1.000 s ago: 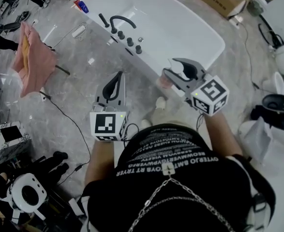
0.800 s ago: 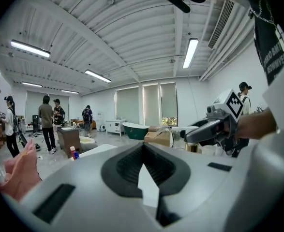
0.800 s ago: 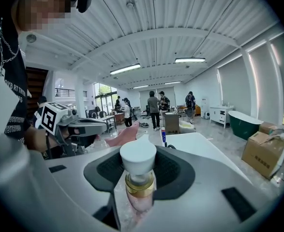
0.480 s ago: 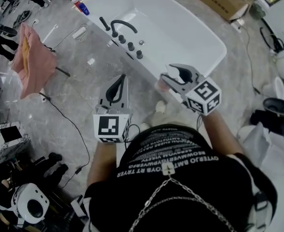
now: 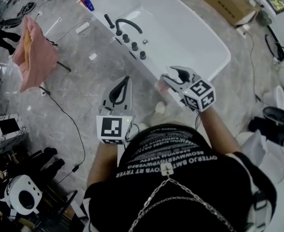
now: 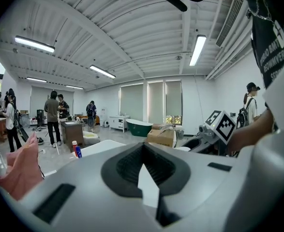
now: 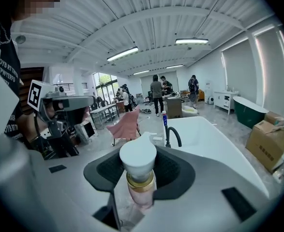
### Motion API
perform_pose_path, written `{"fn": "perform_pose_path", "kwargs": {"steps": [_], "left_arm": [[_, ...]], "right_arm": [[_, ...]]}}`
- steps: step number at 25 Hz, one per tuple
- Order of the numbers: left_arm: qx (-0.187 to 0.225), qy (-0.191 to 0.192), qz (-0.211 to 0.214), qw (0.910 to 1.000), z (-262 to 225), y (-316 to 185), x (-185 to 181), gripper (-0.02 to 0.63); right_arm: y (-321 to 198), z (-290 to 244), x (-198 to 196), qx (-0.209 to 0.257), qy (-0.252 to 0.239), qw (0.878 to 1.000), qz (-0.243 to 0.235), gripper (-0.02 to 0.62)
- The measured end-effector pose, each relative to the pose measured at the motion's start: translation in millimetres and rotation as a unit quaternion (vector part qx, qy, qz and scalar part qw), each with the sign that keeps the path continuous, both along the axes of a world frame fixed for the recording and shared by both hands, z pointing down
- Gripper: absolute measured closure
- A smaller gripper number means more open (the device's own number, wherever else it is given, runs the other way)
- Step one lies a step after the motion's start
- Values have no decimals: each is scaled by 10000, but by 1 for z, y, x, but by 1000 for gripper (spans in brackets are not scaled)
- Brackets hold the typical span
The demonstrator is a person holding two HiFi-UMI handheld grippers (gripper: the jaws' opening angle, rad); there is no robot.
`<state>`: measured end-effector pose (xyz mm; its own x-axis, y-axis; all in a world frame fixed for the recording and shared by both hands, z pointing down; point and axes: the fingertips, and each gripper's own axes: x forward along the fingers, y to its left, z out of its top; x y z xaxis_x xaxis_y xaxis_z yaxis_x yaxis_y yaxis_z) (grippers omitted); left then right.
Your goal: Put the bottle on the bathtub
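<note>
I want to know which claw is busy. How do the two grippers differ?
The right gripper is clamped on a pink bottle with a white cap; the left gripper is shut and empty. The right gripper is beside the bathtub; the left gripper is over the floor. Both carry marker cubes.

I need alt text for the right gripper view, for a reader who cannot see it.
The right tool grips a pink bottle with a white cap, upright between its jaws. Behind it lies a white bathtub with a black faucet.
</note>
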<state>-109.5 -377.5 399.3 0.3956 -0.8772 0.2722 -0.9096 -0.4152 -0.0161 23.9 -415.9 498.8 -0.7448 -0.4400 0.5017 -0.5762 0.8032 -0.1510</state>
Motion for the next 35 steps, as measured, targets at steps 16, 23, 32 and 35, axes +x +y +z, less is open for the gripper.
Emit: {"fn": "perform_pose_path", "kwargs": {"steps": [16, 23, 32, 35], "left_arm": [[-153, -148, -236, 9995, 10, -15, 8, 604], [-116, -156, -356, 9992, 9, -17, 5, 604], [-77, -26, -582, 9983, 4, -23, 13, 604], [-34, -59, -589, 9982, 1, -25, 13, 604]], "right_arm": [[-47, 79, 19, -399, 383, 9982, 219, 439], [-62, 117, 19, -457, 568, 9971, 222, 438], [-86, 169, 25, -810, 734, 9931, 429, 437], [-94, 183, 22, -793, 852, 9923, 424, 437]]}}
